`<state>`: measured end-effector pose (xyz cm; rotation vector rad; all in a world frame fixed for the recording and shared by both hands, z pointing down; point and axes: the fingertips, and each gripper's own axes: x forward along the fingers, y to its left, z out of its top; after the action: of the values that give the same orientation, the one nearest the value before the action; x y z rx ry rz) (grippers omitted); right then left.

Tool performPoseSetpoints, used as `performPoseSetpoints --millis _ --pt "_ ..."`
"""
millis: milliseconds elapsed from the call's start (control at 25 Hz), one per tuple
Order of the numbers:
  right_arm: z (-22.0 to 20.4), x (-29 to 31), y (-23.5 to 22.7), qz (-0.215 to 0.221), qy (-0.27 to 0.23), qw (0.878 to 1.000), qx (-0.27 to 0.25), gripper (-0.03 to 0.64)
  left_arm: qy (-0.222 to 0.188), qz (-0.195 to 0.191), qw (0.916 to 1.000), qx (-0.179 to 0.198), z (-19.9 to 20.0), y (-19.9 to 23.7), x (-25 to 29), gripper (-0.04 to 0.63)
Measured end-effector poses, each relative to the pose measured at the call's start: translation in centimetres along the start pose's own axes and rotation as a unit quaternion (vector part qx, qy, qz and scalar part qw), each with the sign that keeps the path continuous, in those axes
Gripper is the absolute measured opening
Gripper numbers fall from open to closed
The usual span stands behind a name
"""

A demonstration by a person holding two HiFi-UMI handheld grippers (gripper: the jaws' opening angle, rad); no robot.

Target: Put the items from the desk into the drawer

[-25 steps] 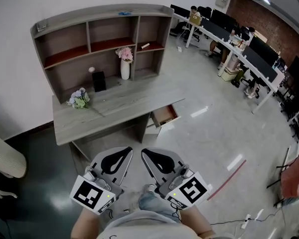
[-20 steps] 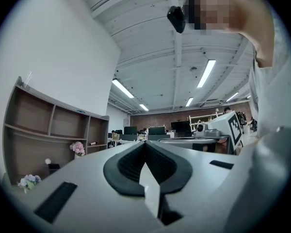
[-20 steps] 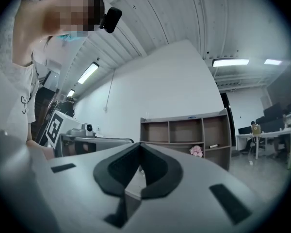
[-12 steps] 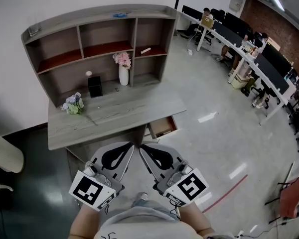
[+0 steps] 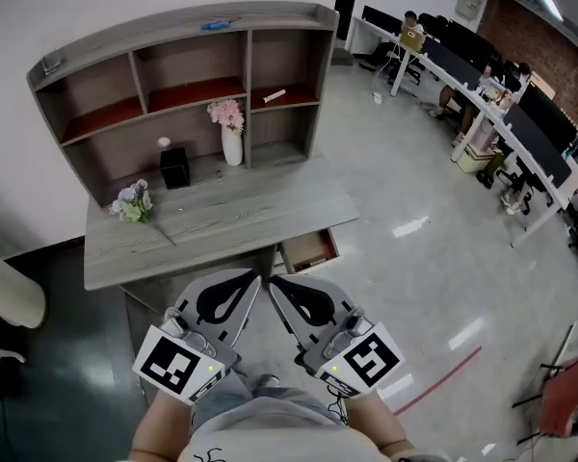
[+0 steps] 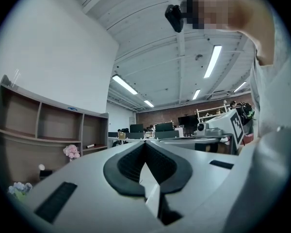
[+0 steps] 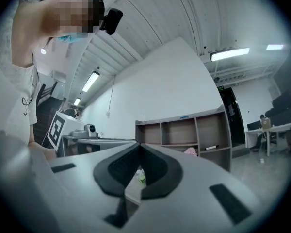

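The person stands just short of the desk's front edge with both tools drawn in close to the body, side by side and tips nearly touching. The left tool (image 5: 253,284) is clenched, its dark pads meeting at the tip with nothing caught between them, and the right tool (image 5: 275,284) is clenched and empty in the same way. Ahead of them the desk (image 5: 270,205) runs left to right, and under its front edge, near the right front corner, the drawer (image 5: 308,250) is pulled out and waiting; I cannot tell from here whether anything lies inside. On the top, a small bunch of flowers (image 5: 127,202) lies near the left edge, a black box (image 5: 174,167) stands toward the back edge left of the middle, and a white vase (image 5: 232,146) with pink blossoms stands by the back edge near the middle. Behind them rises the shelf unit (image 5: 135,41), with a pale stick (image 5: 275,94) on its upper right shelf. To my eye the task has barely started: this is the approach, with nothing picked up. The next move calls for stepping in, spreading one tool's pads and reaching over the front edge for a first item, perhaps the flowers, then carrying it across to the right front corner and down into the drawer.
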<state>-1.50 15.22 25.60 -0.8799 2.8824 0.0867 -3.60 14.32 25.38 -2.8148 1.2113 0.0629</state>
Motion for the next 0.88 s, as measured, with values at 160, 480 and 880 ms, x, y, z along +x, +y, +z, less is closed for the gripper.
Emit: performPoseSetpoints --millis 160,480,880 --pt "-0.3 -0.1 -1.2 -0.007 -0.002 1.000 0.008 0.008 0.003 0.000 1.0000 0.000 -0.2 0.4 1.0 0.008" --pt "-1.1 1.1 -4.0 -0.038 0.008 0.999 0.008 0.008 -0.003 -0.023 0.9996 -0.016 -0.9 2.7 3.6 0.008" --pt "-1.7 7.7 -8.5 -0.058 0.010 0.998 0.002 0.008 -0.007 -0.039 0.9989 -0.025 -1.4 10.0 7.1 0.008"
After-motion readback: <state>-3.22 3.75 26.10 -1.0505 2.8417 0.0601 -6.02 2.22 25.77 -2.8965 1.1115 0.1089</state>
